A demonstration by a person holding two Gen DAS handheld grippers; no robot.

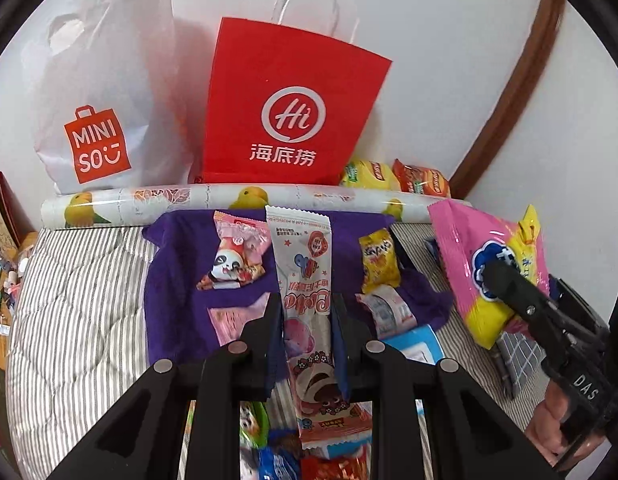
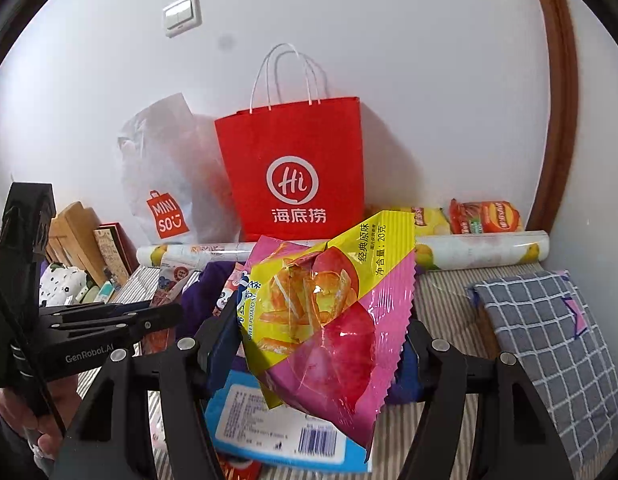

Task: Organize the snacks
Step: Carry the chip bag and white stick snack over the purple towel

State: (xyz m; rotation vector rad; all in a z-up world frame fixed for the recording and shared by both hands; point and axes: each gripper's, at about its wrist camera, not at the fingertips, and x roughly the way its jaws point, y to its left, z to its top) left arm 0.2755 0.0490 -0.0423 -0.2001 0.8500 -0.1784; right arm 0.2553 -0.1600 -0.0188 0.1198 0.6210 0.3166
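Left wrist view: the left gripper (image 1: 307, 332) is clamped on a long pink-and-white snack bar (image 1: 305, 280), which runs from 6 to 12 o'clock between its pads, above the purple cloth (image 1: 177, 280)

Right wrist view: the right gripper (image 2: 321, 320) is clamped on a pink-and-yellow sweet potato bag (image 2: 329, 320), dead centre, with the red paper bag (image 2: 297, 168) at 12 o'clock behind

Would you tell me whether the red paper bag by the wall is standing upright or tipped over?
Upright. The red paper bag stands on its base against the wall, its white handles rising above the top edge.
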